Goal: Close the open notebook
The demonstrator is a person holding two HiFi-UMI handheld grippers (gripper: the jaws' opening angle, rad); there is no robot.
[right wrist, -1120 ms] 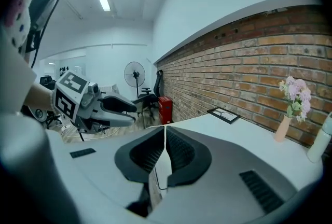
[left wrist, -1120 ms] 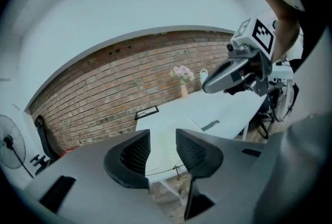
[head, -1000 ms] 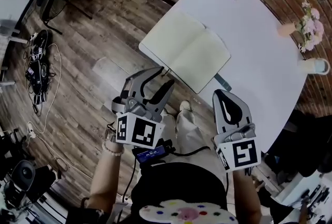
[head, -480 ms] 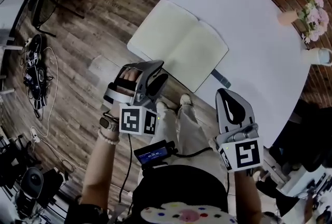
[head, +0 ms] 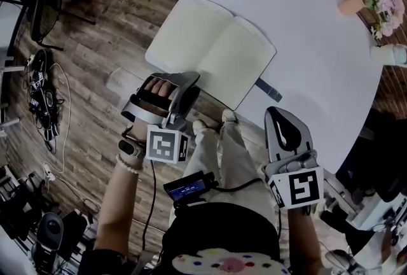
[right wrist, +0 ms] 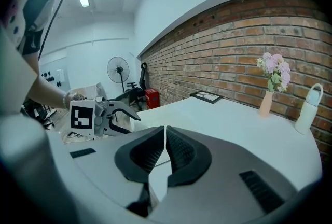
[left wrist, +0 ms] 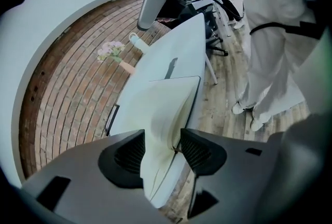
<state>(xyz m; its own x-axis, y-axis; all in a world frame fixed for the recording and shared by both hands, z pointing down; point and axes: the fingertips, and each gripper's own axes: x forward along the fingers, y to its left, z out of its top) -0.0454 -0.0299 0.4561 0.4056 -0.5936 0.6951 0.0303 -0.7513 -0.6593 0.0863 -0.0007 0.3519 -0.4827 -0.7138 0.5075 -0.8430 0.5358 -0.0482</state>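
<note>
Two edges of the white counter (head: 318,44) meet at a corner in the left middle of the head view. The open notebook (head: 210,51) lies at that corner, its left page along the counter's left edge. Its spine runs from upper right to lower left, and the spread's long axis runs from upper left to lower right. Bare counter stretches to its right as far as the flowers (head: 381,9) and bottle (head: 389,54). The left gripper (left wrist: 163,150) has just been opening its jaws; they stand spread, with the notebook's near edge between them. The right gripper (right wrist: 165,145), at lower right, is pressed together.
</note>
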